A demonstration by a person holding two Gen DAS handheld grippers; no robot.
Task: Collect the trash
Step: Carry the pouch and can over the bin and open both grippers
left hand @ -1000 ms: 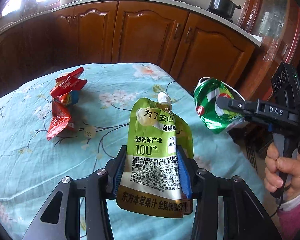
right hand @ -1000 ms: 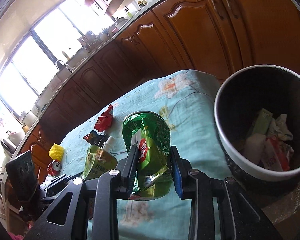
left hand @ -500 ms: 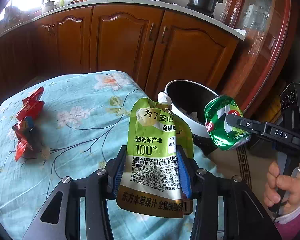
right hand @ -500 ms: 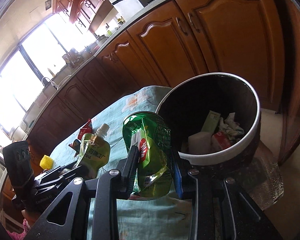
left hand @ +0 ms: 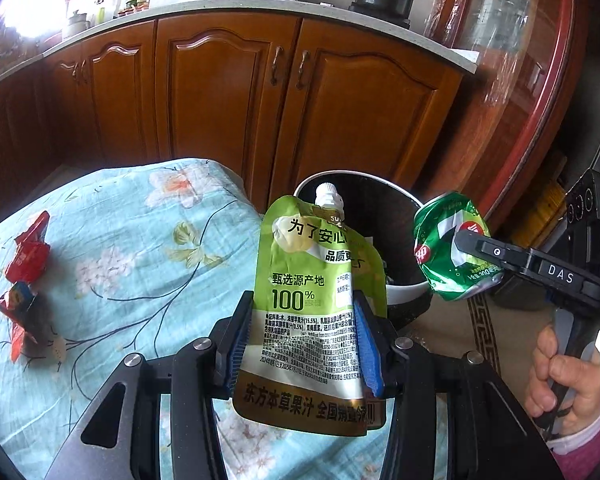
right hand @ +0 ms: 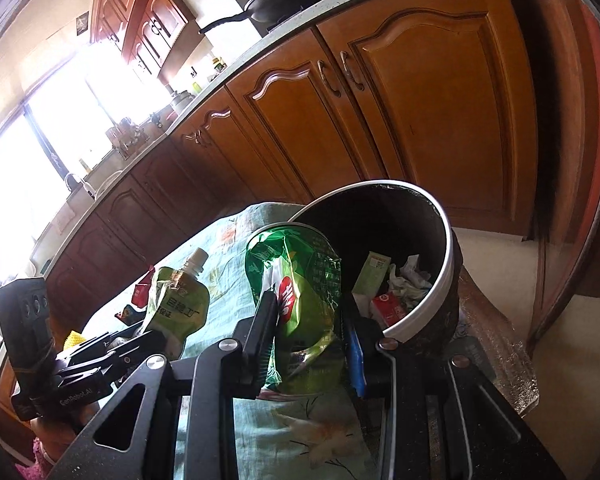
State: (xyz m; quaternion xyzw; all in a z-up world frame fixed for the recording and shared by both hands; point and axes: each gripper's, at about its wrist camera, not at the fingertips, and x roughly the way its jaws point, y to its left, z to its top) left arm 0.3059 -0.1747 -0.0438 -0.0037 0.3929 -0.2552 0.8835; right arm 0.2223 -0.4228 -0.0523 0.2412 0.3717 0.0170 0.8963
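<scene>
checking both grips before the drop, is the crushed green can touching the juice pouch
Apart. In the left wrist view, the dark bin shows between the juice pouch and the crushed green can.

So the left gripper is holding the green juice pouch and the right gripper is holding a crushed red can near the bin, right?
Not quite: the crushed can in the right gripper is green, as the right wrist view shows. The left gripper does hold the green juice pouch, near the white-rimmed bin.

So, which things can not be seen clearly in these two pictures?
- Bin bottom: right wrist view, trash covers it.
- Bin's near rim: left wrist view, behind the juice pouch.
- Crushed can label: partly behind the right gripper.
- Red wrappers: print too small.
</scene>
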